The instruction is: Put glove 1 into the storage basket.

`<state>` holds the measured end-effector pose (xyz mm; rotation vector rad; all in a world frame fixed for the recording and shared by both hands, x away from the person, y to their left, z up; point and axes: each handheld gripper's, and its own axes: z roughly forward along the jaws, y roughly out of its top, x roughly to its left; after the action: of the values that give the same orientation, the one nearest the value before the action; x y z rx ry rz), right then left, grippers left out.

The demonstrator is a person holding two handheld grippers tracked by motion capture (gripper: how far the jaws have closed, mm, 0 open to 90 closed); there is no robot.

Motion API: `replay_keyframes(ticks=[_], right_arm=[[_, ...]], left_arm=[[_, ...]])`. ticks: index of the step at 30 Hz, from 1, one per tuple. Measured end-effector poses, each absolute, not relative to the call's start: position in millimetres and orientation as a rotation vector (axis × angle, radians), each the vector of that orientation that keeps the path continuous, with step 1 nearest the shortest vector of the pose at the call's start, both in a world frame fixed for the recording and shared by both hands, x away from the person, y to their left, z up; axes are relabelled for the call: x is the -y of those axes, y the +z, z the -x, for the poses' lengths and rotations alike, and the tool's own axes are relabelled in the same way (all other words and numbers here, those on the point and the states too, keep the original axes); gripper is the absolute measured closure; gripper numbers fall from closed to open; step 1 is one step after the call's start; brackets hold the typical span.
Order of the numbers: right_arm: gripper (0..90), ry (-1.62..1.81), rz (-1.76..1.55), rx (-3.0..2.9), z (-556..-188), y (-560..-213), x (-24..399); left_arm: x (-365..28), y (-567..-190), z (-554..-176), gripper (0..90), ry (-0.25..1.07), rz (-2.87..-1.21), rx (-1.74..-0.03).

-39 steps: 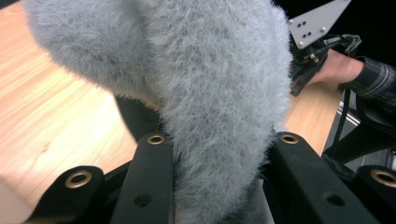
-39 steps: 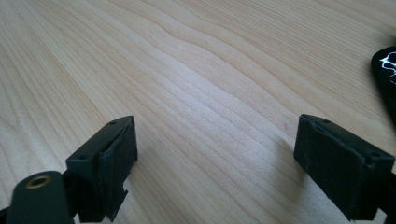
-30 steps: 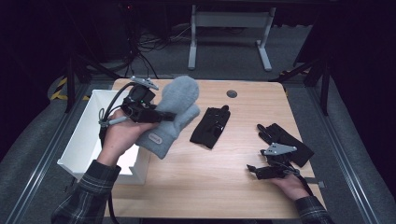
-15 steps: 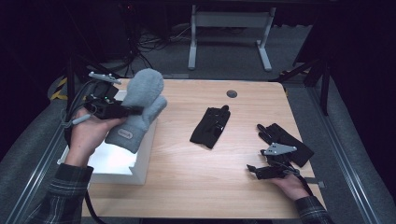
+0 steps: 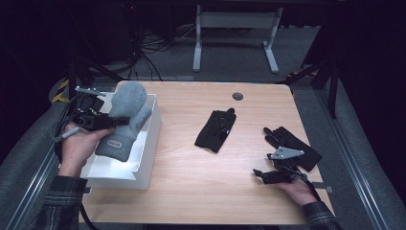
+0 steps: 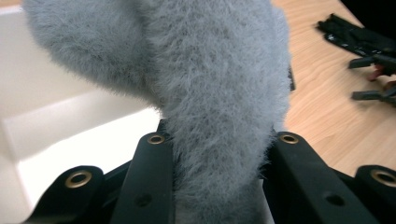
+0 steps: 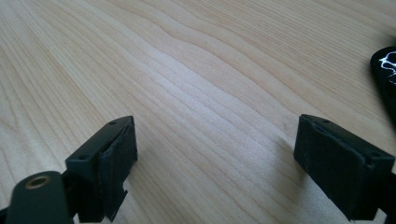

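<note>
A fuzzy grey mitten (image 5: pixel 125 115) hangs over the white box (image 5: pixel 149 139) at the table's left, with my left gripper (image 5: pixel 112 122) shut on it. In the left gripper view the mitten (image 6: pixel 219 93) is squeezed between both jaws, above the box's white inside (image 6: pixel 56 121). A black glove (image 5: pixel 216 129) lies flat mid-table. A second black glove (image 5: pixel 292 143) lies at the right, just beyond my right gripper (image 5: pixel 261 175). That gripper (image 7: pixel 215 144) rests low over bare wood, open, with nothing between its jaws.
A small dark round hole (image 5: pixel 237 96) sits near the table's far edge. The edge of a black glove (image 7: pixel 387 70) shows at the right of the right gripper view. Cables and a metal stand lie on the floor beyond the table.
My left gripper has carried the grey mitten leftward, from above the table's left part to above the white box. The right gripper has stayed put.
</note>
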<state>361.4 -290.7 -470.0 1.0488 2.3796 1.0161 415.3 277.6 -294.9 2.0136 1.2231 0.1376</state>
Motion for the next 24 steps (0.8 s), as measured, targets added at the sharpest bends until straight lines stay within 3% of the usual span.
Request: replay_keyframes(ticks=[24], right_arm=[[13.7, 1.014, -1.051, -2.375, -362, -470, 291]], left_arm=[[-291, -402, -438, 71.5, 0.019, -2.045, -1.471]])
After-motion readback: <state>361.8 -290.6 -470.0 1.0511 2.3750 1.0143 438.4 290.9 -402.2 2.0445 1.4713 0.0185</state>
